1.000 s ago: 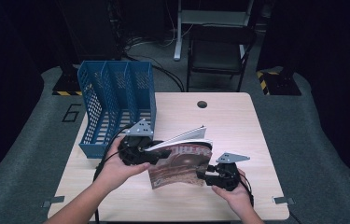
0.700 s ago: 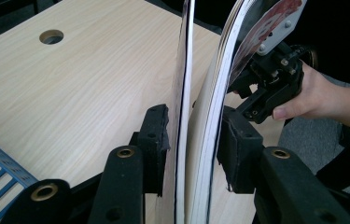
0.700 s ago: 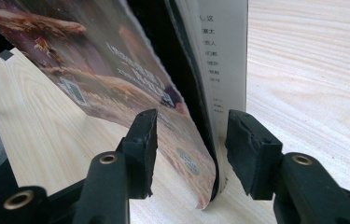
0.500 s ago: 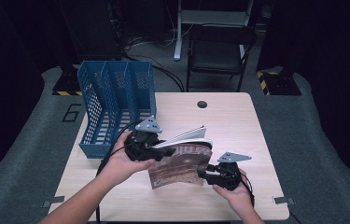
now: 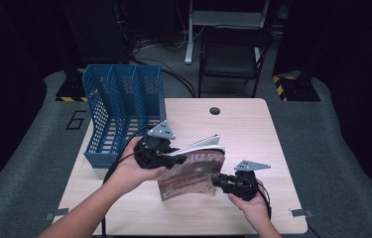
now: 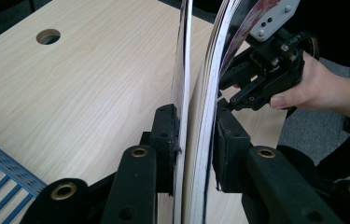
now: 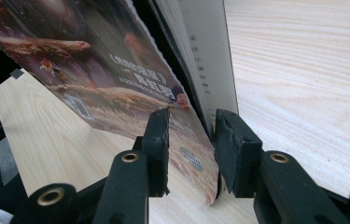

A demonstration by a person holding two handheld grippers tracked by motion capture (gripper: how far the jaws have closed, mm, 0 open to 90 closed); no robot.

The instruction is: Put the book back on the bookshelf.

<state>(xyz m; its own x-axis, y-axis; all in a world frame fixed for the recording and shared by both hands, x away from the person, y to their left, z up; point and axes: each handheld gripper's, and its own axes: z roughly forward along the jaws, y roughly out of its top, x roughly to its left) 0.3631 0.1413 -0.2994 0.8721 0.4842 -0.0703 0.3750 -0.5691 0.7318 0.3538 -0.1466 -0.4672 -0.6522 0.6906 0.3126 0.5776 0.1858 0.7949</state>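
Observation:
A magazine [image 5: 193, 171] with a brown cover stands tilted on edge on the wooden table [image 5: 253, 129], its pages fanned apart at the top. My left gripper [image 5: 176, 153] is at its upper left edge. In the left gripper view both pads press the splayed pages [image 6: 205, 93], and the left gripper [image 6: 196, 126] has just been closing on them. My right gripper [image 5: 218, 181] is at the lower right corner. In the right gripper view that corner [image 7: 196, 163] crosses slantwise between the jaws of the right gripper [image 7: 191, 126], which have been closing with a gap still at the left pad.
A blue mesh file rack [image 5: 124, 104] with three slots stands at the table's back left, close behind my left hand. A round cable hole [image 5: 215, 110] is near the far edge. A dark chair [image 5: 233, 54] stands beyond the table.
My left gripper has shifted slightly to the right and farther from me along the magazine's top edge. The right hand and the magazine have stayed in place.

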